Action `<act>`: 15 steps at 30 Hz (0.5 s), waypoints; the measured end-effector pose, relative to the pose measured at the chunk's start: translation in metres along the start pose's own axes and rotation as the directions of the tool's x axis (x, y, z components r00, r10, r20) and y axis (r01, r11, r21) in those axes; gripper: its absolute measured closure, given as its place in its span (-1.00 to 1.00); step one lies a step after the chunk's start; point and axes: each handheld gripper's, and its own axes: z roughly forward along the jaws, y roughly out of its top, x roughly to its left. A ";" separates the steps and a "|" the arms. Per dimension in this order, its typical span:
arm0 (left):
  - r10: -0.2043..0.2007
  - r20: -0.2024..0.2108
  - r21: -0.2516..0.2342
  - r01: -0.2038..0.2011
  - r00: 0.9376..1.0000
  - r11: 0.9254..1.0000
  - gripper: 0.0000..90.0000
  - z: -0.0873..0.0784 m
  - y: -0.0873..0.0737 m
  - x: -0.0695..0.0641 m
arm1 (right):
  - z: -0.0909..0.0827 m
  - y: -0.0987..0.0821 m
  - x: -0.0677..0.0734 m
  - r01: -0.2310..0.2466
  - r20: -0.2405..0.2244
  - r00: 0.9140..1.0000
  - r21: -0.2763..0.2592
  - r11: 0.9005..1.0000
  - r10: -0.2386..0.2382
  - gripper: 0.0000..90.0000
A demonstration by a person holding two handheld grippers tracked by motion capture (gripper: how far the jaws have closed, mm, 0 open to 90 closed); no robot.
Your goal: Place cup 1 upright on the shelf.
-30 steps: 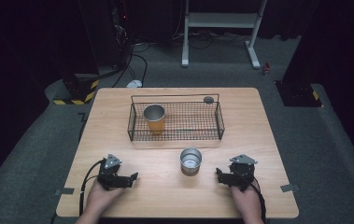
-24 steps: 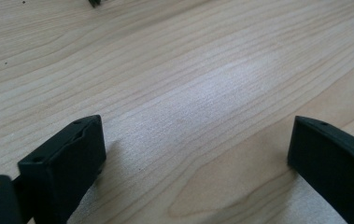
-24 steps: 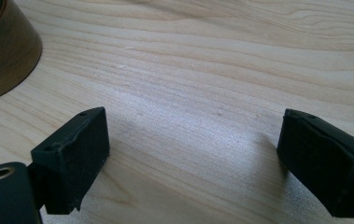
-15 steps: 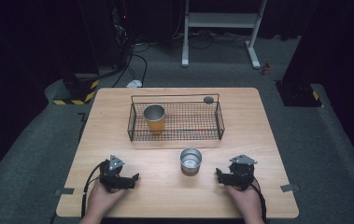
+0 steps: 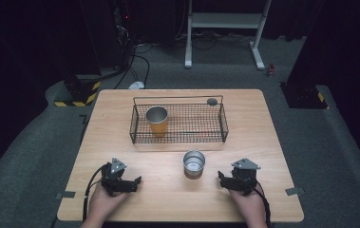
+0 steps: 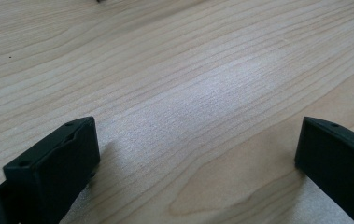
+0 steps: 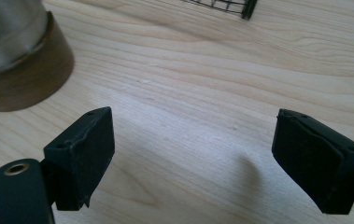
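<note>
Two grippers rest low on the table [image 5: 120, 109], one in each hand. Left gripper [image 5: 135, 182] has just been opening and its jaws now stand wide with bare wood between them; nothing is held. Right gripper [image 5: 221, 179] is also spread wide and empty. A steel cup [image 5: 194, 163] stands upright between the two, nearer the right gripper and just ahead of its left jaw, apart from it. Beyond the cup sits a wire basket [image 5: 222, 124], well apart from both grippers, with an orange cup [image 5: 157, 119] upright in its left end.
</note>
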 end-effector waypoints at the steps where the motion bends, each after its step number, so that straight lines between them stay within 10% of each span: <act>1: 0.000 0.000 0.000 0.000 1.000 1.000 -1.00 0.000 0.000 0.000 | 0.000 0.000 0.001 0.001 -0.005 1.000 -0.002 1.000 -0.001 -0.70; 15: 0.001 -0.002 -0.001 -0.001 1.000 1.000 -0.99 0.000 0.000 0.000 | -0.005 0.005 0.021 0.050 -0.076 0.996 -0.040 0.998 -0.052 -0.70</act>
